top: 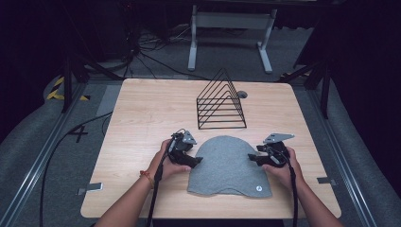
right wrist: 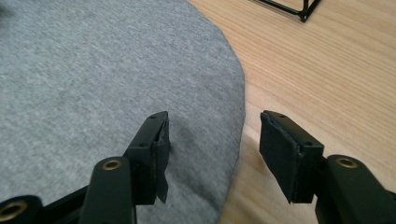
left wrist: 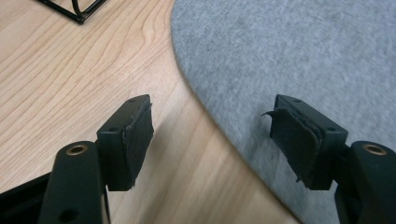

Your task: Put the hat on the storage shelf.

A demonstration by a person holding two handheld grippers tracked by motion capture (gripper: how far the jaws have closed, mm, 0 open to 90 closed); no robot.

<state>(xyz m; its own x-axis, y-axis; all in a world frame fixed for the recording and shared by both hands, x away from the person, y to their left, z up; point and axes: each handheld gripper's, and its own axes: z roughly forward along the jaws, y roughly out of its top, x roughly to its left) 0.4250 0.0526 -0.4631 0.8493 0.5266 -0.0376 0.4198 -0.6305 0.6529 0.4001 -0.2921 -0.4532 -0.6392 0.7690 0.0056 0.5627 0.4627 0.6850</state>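
Observation:
A grey knit beanie (top: 229, 165) lies flat on the wooden table (top: 142, 118), its round top pointing away from me and a small white tag near its right hem. My left gripper (top: 197, 161) is open at the beanie's left edge; in the left gripper view (left wrist: 212, 135) the jaws straddle that edge of the beanie (left wrist: 299, 56), one over wood, one over cloth. My right gripper (top: 250, 158) is open at the right edge; in the right gripper view (right wrist: 212, 149) its jaws straddle the rim of the beanie (right wrist: 93, 74) likewise.
A black wire rack (top: 221, 101) with triangular dividers stands behind the beanie at the table's middle back. Its corner shows in the left gripper view (left wrist: 77, 9) and the right gripper view (right wrist: 294, 7). A small grey disc (top: 242, 94) lies by the rack.

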